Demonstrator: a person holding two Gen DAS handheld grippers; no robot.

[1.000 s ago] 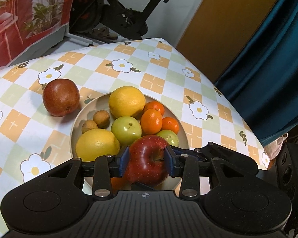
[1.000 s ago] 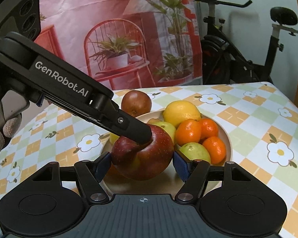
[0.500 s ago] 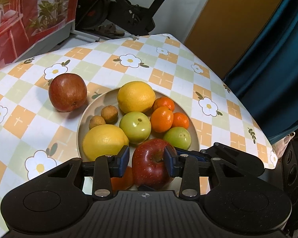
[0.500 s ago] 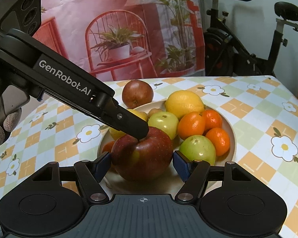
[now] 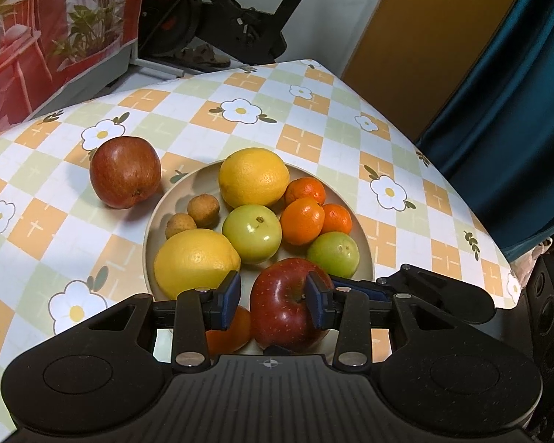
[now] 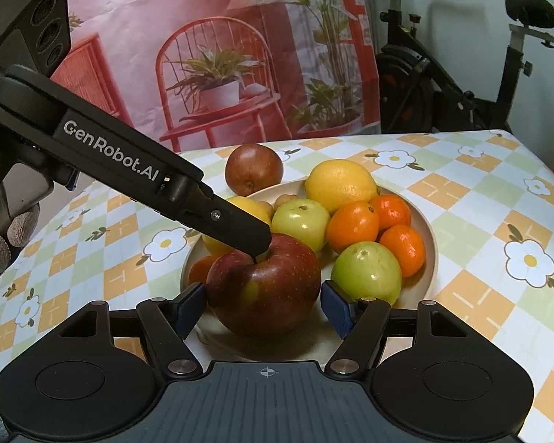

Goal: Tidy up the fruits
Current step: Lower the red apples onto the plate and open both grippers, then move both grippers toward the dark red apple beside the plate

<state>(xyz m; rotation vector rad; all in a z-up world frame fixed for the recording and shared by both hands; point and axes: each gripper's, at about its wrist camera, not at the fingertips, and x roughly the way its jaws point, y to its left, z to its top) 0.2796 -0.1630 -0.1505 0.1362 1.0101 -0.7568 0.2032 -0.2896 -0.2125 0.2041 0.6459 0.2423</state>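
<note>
A round cream plate [image 5: 361, 236] sits on a counter [image 5: 313, 140] covered in a checked cloth printed with white flowers. The plate holds two yellow citrus fruits, two green fruits, several small oranges and two little brown fruits. At the plate's near edge rests a red apple [image 5: 280, 310], stem dimple facing up.

The left tool [image 5: 273, 297] hangs over the apple from above. Its two blue pads are parted: the right-hand pad touches the apple near the stem dimple, while the left-hand pad stands clear of the skin, so the tool is open and not gripping. In the right wrist view the same tool's black finger comes down from the upper left and its tip meets the top of the apple at the stem.

The right tool [image 6: 264, 304] faces the apple head on at counter level. Its blue pads are spread wide, one on each side of the apple, both just beside the skin without clearly touching. It is open and holds nothing.

A dark red pomegranate [image 5: 125, 171] lies off the plate on the cloth, just beside the plate's far left rim. Judging by the task, this looks like the one fruit left to gather. It lies forward and to the left of both tools, and the left tool appears nearer to it.
</note>
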